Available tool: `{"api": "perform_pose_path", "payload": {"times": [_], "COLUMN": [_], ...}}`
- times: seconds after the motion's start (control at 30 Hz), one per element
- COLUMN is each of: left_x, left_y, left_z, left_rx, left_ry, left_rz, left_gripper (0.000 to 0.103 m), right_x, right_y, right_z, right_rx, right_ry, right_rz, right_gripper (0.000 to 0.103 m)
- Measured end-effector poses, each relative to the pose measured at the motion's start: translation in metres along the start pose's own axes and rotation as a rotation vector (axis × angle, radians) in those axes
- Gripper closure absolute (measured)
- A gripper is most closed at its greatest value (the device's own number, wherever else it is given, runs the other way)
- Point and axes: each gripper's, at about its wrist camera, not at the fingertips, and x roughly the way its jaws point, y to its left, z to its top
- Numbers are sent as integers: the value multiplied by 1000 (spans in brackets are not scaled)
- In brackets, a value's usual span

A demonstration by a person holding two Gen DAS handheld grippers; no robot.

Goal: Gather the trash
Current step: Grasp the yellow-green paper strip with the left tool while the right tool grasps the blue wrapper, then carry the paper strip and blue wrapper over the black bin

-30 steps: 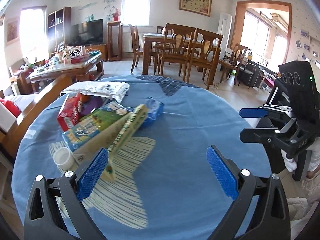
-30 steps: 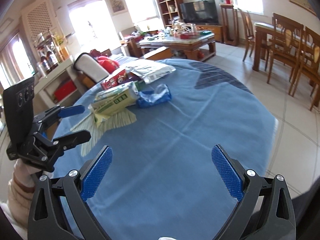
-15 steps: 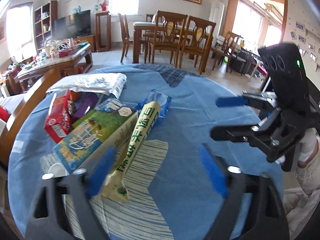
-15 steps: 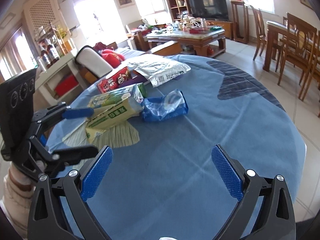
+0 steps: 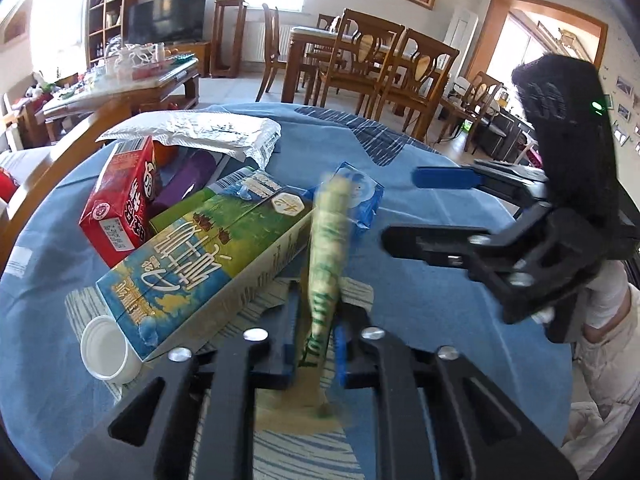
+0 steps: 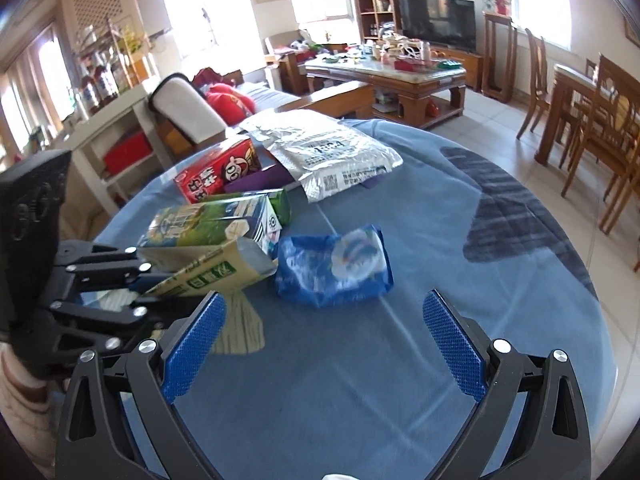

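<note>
Trash lies on a round table with a blue cloth (image 5: 420, 312). My left gripper (image 5: 316, 332) is shut on the near end of a long beige-green flattened carton (image 5: 326, 248); the carton also shows in the right wrist view (image 6: 216, 272). Beside it lie a green-blue milk carton (image 5: 200, 256), a red carton (image 5: 120, 204), a white cap (image 5: 105, 350), a silver foil bag (image 5: 200, 132) and a blue wrapper (image 6: 334, 266). My right gripper (image 6: 324, 344) is open and empty, just in front of the blue wrapper.
A purple item (image 5: 188, 180) lies under the foil bag. Wooden dining chairs (image 5: 360, 68) and a coffee table (image 6: 400, 76) stand beyond the round table. A sofa with red cushions (image 6: 228, 98) is at the far left.
My left gripper moved forward and shut on the long flattened carton. My right gripper moved forward toward the blue wrapper, staying open.
</note>
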Motion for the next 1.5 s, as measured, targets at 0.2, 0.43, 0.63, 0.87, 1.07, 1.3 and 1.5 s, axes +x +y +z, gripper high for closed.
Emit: {"api": "perform_pose_path", "payload": {"times": [0.2, 0.43, 0.63, 0.87, 1.07, 1.3, 1.5], "left_x": [-21, -32, -35, -42, -47, -50, -48], "left_y": [13, 16, 15, 5, -15, -55, -99], "left_z": [-7, -15, -15, -23, -21, -17, -12], "left_rx": [-79, -91, -95, -83, -62, -19, 42], "left_ry": [-42, -61, -76, -88, -111, -125, -131], "left_rz": [-41, -53, -66, -75, -88, -117, -157], "left_gripper": [90, 90, 90, 90, 90, 90, 90], "right_x": [25, 43, 46, 25, -23, -94, -151], "right_y": [0, 1, 6, 4, 1, -4, -14], "right_z": [6, 10, 11, 1, -18, -52, -78], "right_rx": [-25, -44, -77, -29, 37, 122, 169], "right_ry": [51, 79, 80, 42, -27, -112, -166], "right_rz": [-17, -31, -76, -58, -22, -33, -62], "right_gripper": [6, 19, 30, 31, 31, 31, 31]}}
